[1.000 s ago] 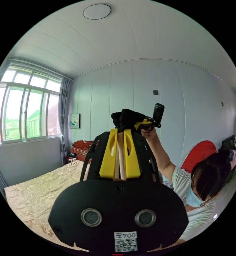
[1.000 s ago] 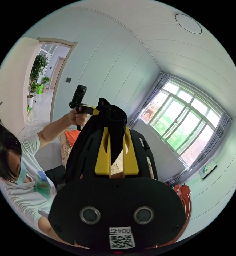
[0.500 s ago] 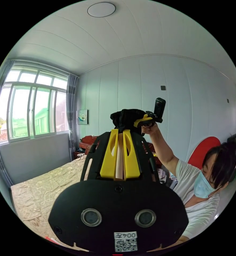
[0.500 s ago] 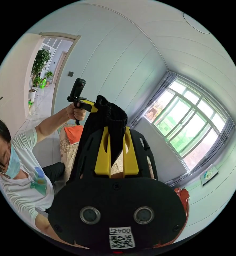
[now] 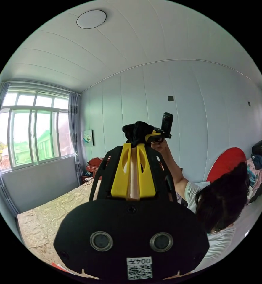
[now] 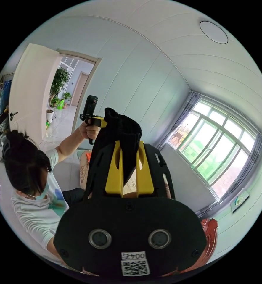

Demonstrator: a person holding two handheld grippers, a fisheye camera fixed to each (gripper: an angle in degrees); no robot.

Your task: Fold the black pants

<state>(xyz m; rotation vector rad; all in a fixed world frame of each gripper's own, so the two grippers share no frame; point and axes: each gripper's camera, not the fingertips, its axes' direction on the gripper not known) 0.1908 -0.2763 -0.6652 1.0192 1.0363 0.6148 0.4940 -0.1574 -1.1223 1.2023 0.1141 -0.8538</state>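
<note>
Both grippers are held up high and close together, each pinching a bunch of the black pants. In the left gripper view, the pants (image 5: 137,132) bulge just past the tips of my left gripper (image 5: 133,144), whose yellow jaws stand nearly together. The right gripper (image 5: 155,136) touches the same bunch, held by a hand (image 5: 159,145). In the right gripper view, black cloth (image 6: 125,139) runs down between the jaws of my right gripper (image 6: 128,142). The left gripper (image 6: 93,119) sits just beyond, in the other hand (image 6: 91,132). The rest of the pants is hidden behind the gripper bodies.
A person (image 5: 222,198) in a white shirt stands below the grippers, head bent down. A bed with a beige patterned cover (image 5: 45,213) lies under a window (image 5: 27,133). A red headboard (image 5: 229,159), dark wood furniture (image 6: 209,236) and an open door (image 6: 33,91) are around.
Both views have swung a little with the hands. The person's head has dropped forward and down. The two grippers stay raised, side by side, with the same hold on the black cloth.
</note>
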